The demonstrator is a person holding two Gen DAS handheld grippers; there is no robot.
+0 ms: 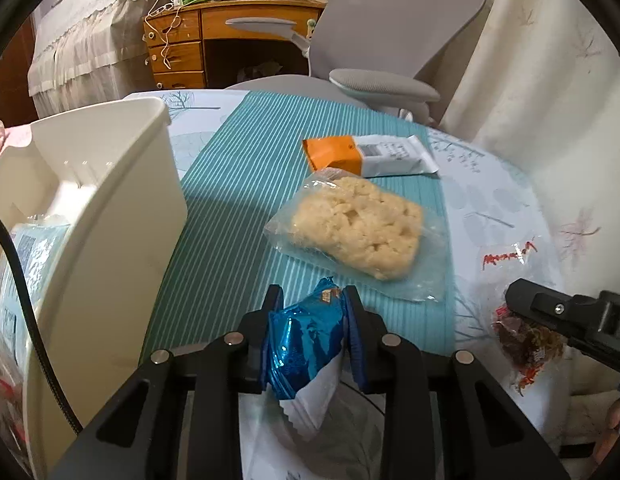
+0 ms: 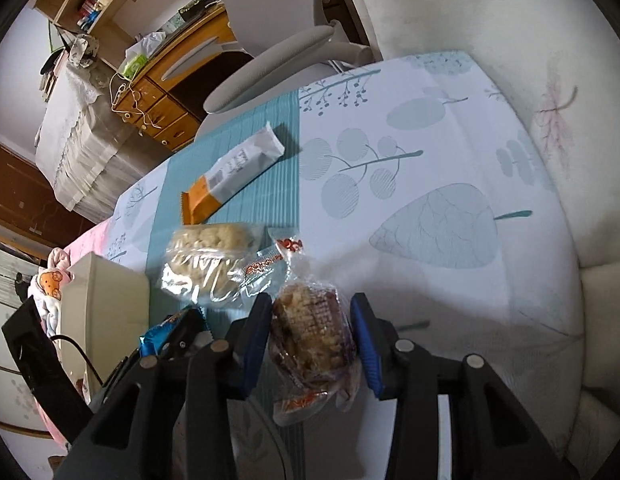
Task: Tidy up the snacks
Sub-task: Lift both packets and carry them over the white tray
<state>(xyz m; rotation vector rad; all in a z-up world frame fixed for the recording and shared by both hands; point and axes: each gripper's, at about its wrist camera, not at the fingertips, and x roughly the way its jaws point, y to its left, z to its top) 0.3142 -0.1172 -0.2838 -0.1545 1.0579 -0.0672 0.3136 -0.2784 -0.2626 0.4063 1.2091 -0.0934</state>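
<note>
While our left gripper (image 1: 312, 300) pinches a shiny blue foil snack packet (image 1: 303, 338), our right gripper (image 2: 310, 312) clamps a clear-wrapped brown crispy cake (image 2: 310, 332). Just ahead of both lie a clear-bagged pale rice cake (image 1: 358, 226) and an orange-and-white bar (image 1: 370, 156); left of our left gripper stands a cream plastic bin (image 1: 109, 184).

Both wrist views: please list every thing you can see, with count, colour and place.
Blue foil snack packet: one, blue and white, between the left gripper's pads.
Brown crispy snack in clear wrapper: one, brown, between the right gripper's pads.
Pale rice cake in clear bag: one, yellowish, on the teal striped runner.
Orange and white bar packet: one, behind the rice cake.
Cream plastic bin: one, at left, packets inside.
Grey office chair: one, behind the table.
Wooden desk: one, background.
Left gripper: black, shut.
Right gripper: black, shut.
</note>
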